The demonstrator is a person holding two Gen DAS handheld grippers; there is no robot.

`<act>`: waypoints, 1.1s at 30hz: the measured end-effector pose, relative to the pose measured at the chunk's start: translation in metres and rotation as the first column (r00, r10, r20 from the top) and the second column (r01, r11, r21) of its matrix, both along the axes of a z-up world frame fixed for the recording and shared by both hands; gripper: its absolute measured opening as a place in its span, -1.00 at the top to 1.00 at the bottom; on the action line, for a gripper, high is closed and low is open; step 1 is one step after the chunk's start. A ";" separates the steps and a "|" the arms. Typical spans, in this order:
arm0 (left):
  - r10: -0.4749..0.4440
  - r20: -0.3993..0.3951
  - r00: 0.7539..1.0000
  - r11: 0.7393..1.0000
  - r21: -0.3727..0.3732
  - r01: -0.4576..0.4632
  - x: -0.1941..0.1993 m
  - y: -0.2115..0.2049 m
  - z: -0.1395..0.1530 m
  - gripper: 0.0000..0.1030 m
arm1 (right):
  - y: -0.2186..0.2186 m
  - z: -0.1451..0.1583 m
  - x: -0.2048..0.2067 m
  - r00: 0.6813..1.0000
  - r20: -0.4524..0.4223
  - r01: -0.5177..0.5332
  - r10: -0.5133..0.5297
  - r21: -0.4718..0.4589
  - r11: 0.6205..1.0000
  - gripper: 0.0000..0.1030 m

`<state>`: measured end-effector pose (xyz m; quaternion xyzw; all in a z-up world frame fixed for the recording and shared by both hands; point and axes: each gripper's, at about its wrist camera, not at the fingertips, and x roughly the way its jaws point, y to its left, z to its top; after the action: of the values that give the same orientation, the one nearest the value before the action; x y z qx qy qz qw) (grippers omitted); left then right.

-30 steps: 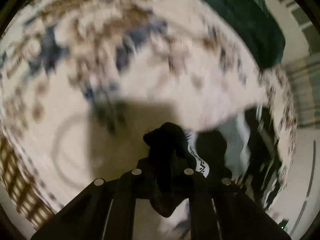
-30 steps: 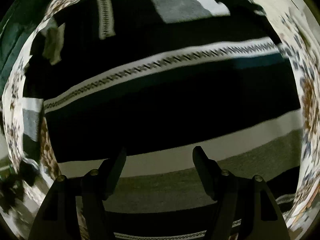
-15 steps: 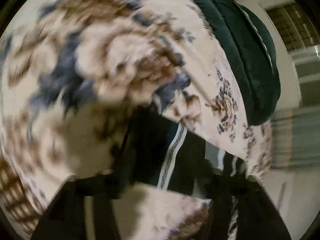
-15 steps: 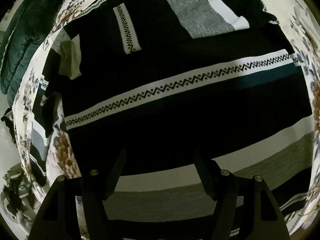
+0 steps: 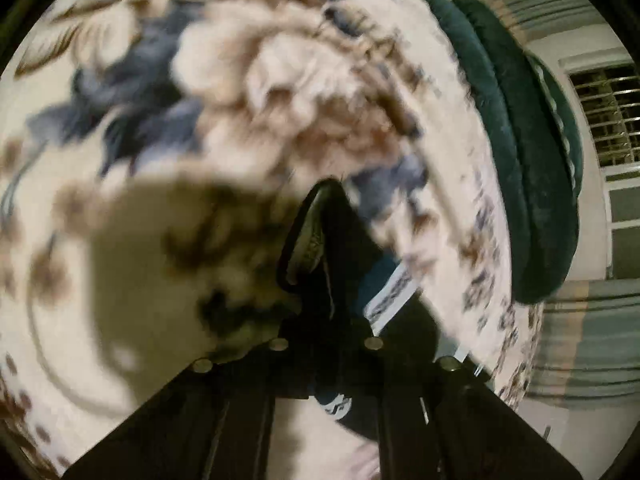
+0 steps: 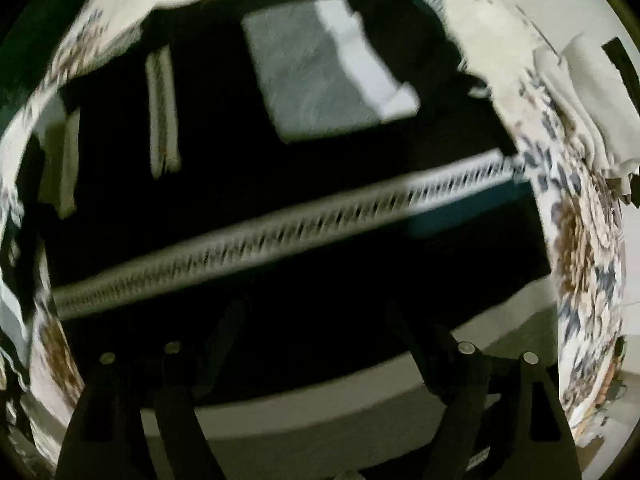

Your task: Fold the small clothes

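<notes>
A black knitted garment [image 6: 320, 208] with a white zigzag stripe [image 6: 280, 236] and grey and white bands lies spread flat on a floral bedsheet [image 6: 580, 240]. My right gripper [image 6: 316, 320] hovers over its black middle. Its jaws are opening and nothing is between them. In the left wrist view my left gripper [image 5: 326, 280] is shut on a black edge of the same garment [image 5: 332, 236], which stands up in a peak between the fingers. A patch of the zigzag stripe [image 5: 390, 292] shows just right of it. The fingertips are hidden by the cloth.
The floral sheet [image 5: 200, 100] fills the left wrist view. Dark green cushions [image 5: 532, 160] lie along its far right edge, with a barred window [image 5: 608, 116] behind. A pale folded cloth [image 6: 580, 92] rests on the sheet at the right gripper's upper right.
The left gripper opened over the garment's edge, then shut on it again, rolling and moving lower. The right gripper's jaws have spread wider and it has shifted a little across the garment.
</notes>
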<state>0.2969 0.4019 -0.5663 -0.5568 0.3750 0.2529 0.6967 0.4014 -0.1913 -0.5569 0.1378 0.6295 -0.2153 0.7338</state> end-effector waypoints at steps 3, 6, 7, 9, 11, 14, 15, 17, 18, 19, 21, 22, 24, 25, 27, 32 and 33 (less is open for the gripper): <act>-0.015 0.004 1.000 0.997 0.069 0.015 0.012 0.012 0.016 0.90 | -0.012 0.010 0.007 1.000 0.025 0.012 -0.012 -0.001 1.000 -0.60; -0.040 0.012 0.999 0.992 0.122 0.038 0.021 0.022 0.036 0.90 | -0.021 0.019 0.010 0.999 0.043 0.003 -0.002 -0.026 1.000 -0.66; -0.048 0.014 0.999 0.990 0.131 0.046 0.025 0.023 0.039 0.90 | -0.023 0.021 0.011 0.999 0.053 0.004 -0.002 -0.037 0.999 -0.73; -0.091 0.020 0.996 0.979 0.185 0.086 0.035 0.015 0.058 0.90 | -0.029 0.024 0.016 0.998 0.069 0.010 -0.006 -0.052 0.999 -0.98; -0.135 0.019 0.991 0.962 0.242 0.126 0.045 0.002 0.075 0.90 | -0.035 0.025 0.023 0.997 0.078 0.020 -0.015 -0.065 0.998 -0.98; -0.248 -0.004 0.969 0.899 0.372 0.231 0.065 -0.038 0.113 0.90 | -0.049 0.027 0.030 0.994 0.104 0.050 -0.044 -0.058 0.997 -0.98; -0.283 -0.010 0.959 0.876 0.404 0.263 0.073 -0.052 0.123 0.90 | -0.054 0.028 0.032 0.991 0.117 0.064 -0.059 -0.039 0.997 -0.98; -0.370 -0.031 0.928 0.817 0.466 0.341 0.088 -0.088 0.144 0.90 | -0.064 0.030 0.033 0.988 0.131 0.078 -0.076 -0.016 0.997 -0.98; -0.434 -0.039 0.900 0.777 0.490 0.396 0.099 -0.116 0.154 0.90 | -0.068 0.030 0.032 0.987 0.137 0.080 -0.078 -0.006 0.997 -0.98; -0.476 -0.051 0.878 0.745 0.508 0.433 0.107 -0.139 0.161 0.90 | -0.073 0.030 0.030 0.986 0.142 0.081 -0.081 0.002 0.997 -0.98; -0.596 -0.061 0.801 0.660 0.531 0.531 0.127 -0.206 0.173 0.90 | -0.085 0.027 0.025 0.986 0.145 0.082 -0.085 0.023 0.996 -0.98; -0.624 -0.068 0.779 0.637 0.533 0.557 0.134 -0.226 0.174 0.90 | -0.090 0.023 0.022 0.986 0.141 0.083 -0.087 0.033 0.996 -0.98; -0.721 -0.066 0.690 0.566 0.519 0.641 0.152 -0.302 0.173 0.90 | -0.102 0.016 0.018 0.990 0.117 0.072 -0.078 0.056 0.996 -0.98; -0.755 -0.069 0.652 0.533 0.514 0.672 0.157 -0.336 0.171 0.89 | -0.108 0.013 0.015 0.992 0.107 0.065 -0.071 0.060 0.996 -0.98; -0.811 -0.056 0.582 0.484 0.495 0.722 0.164 -0.398 0.166 0.89 | -0.125 0.012 0.009 0.994 0.093 0.051 -0.057 0.063 0.997 -0.98; -0.880 -0.029 0.475 0.416 0.436 0.798 0.171 -0.523 0.156 0.81 | -0.178 0.021 -0.008 0.994 0.092 0.052 -0.058 0.066 0.996 -0.98; -0.888 -0.036 0.459 0.401 0.430 0.809 0.171 -0.541 0.156 0.79 | -0.187 0.022 -0.010 0.994 0.090 0.052 -0.058 0.068 0.996 -0.98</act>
<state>0.4680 -0.1387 -0.4106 -0.1589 0.4766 -0.1270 0.8553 0.3912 -0.3783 -0.5345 0.1889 0.5979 -0.2080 0.7507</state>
